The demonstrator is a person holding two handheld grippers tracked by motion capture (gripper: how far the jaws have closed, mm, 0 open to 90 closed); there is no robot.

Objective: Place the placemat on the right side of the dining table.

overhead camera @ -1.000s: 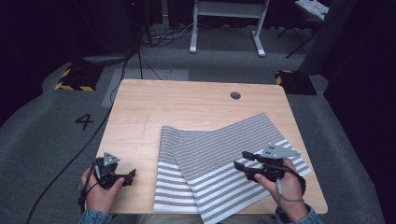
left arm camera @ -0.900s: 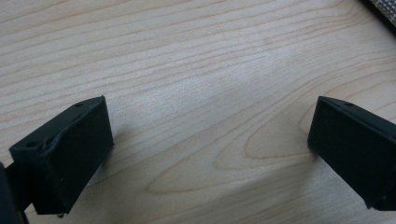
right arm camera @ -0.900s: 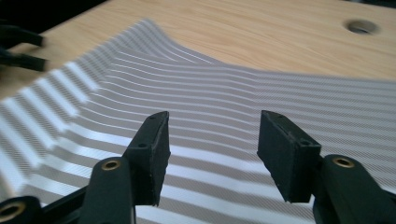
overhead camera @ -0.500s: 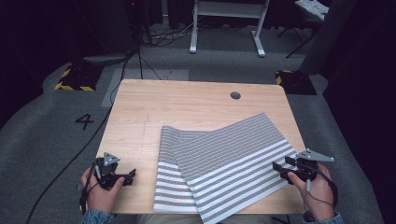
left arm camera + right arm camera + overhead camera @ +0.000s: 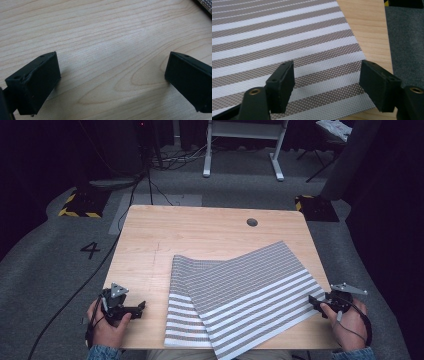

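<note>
On the pale wooden table (image 5: 165,235), with its wavy grain lines, lies my striped mat (image 5: 250,295). It is flat and thin, woven in a tiny criss-cross pattern, with grey-brown and white stripes running along it. It is folded over itself, so the top part lies crooked across the bottom part. Its near corner pokes past the table's front edge.

My right gripper (image 5: 318,301) sits by the mat's right edge, near the table's right side. Its jaws have just been opening, and now they stand wide apart. From the right gripper view, the mat (image 5: 287,37) lies below and between the black, blocky jaws, and they do not pinch it. Beyond the mat's edge is a strip of bare wood, then the grey floor (image 5: 407,45).

My left gripper (image 5: 137,309) rests at the near left corner of the table, well apart from the mat. Its jaws are wide open too, with bare smooth wood under them.

Behind the mat the table is open wood, with one small round hole (image 5: 252,222) near the far edge.
</note>
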